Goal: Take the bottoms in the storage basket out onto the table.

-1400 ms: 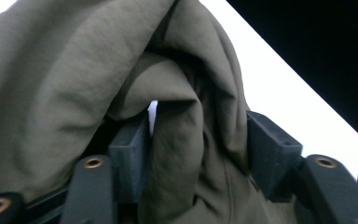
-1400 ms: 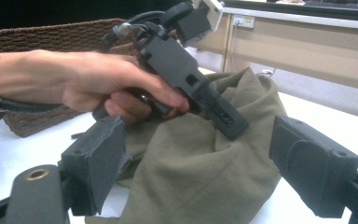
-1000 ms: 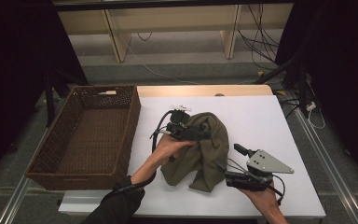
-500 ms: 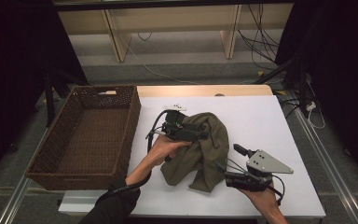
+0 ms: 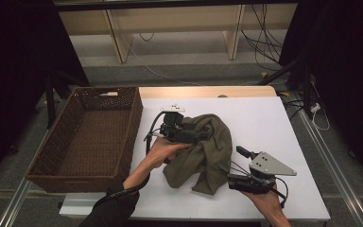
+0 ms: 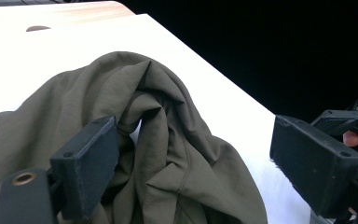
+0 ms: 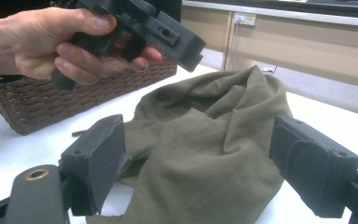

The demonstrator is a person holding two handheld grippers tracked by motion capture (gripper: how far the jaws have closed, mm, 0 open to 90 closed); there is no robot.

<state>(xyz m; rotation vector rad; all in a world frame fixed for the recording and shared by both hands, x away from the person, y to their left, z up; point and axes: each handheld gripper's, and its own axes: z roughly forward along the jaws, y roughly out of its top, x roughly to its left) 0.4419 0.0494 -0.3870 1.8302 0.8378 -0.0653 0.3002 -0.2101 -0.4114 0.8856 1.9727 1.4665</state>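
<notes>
Basket [image 5: 86, 137] sits far left on the table [image 5: 274, 123], nothing in it that I can see. My left gripper [image 5: 203, 136] hovers over the top of the olive cloth [image 5: 208, 151]; its jaws have just been opening and now stand spread, folds between them but not pinched. So I judge the cloth released, lying bunched mid-table beside the basket. My right gripper [image 5: 223, 169] waits at the cloth's lower right edge, jaws spread wide, not touching. Next likely: regrasp.
</notes>
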